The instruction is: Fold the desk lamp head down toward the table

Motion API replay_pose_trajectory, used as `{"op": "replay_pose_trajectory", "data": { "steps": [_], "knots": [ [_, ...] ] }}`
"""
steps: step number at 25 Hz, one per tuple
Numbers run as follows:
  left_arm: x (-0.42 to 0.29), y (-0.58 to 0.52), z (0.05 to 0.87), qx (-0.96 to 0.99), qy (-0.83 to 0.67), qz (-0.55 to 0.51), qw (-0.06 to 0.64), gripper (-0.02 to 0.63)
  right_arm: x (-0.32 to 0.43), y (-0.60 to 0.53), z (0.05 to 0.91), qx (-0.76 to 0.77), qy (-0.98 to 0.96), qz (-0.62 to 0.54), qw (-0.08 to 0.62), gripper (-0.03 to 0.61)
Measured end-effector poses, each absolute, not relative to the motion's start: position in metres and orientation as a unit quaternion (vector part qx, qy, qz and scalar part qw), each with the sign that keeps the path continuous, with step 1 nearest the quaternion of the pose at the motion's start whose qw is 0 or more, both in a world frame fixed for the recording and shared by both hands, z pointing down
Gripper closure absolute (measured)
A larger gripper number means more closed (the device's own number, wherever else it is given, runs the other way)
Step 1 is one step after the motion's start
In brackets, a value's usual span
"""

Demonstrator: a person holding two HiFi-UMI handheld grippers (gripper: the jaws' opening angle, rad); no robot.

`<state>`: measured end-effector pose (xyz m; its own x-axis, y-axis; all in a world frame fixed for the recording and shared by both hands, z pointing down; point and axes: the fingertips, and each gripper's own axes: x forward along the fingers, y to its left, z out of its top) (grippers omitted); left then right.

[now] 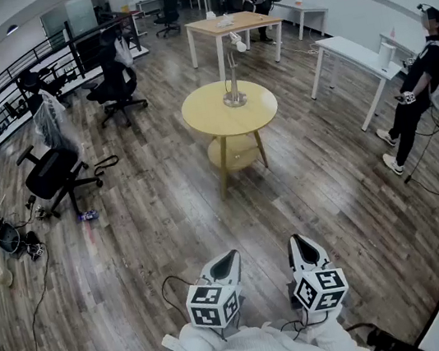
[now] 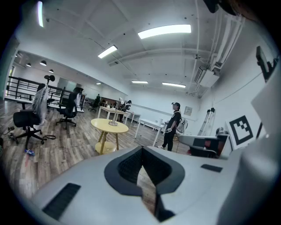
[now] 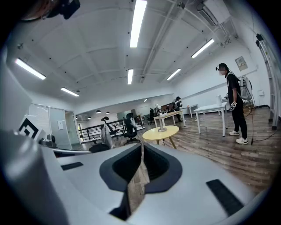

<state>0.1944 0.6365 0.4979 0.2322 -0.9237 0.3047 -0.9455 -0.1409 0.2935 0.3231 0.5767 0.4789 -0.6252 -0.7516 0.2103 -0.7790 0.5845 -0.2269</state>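
A slim desk lamp [image 1: 233,85] stands upright on a round yellow table [image 1: 211,116] in the middle of the room, its head [image 1: 239,41] raised. It also shows small and far off in the left gripper view as the lamp [image 2: 113,118] and in the right gripper view as the lamp [image 3: 161,121]. Both grippers are held low and close to my body, several steps short of the table. The left gripper [image 1: 227,261] is shut with nothing in it, its tips meeting [image 2: 141,151]. Beside it, the right gripper [image 1: 299,244] is likewise shut and empty [image 3: 142,147].
A person [image 1: 418,91] stands at the right beside a white desk [image 1: 353,52]. Black office chairs [image 1: 52,173] and cables lie at the left, and a wooden desk [image 1: 232,25] stands behind the yellow table. Wood floor [image 1: 313,188] stretches between me and the table.
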Motion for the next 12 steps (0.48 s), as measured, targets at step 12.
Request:
{"op": "replay_pose_trajectory", "data": {
  "steps": [12],
  "knots": [
    [0.171,0.593,0.506,0.746,-0.627,0.017,0.226,0.612,0.313,0.522,0.486,0.445,-0.880,0.157,0.055,0.566]
  ]
}}
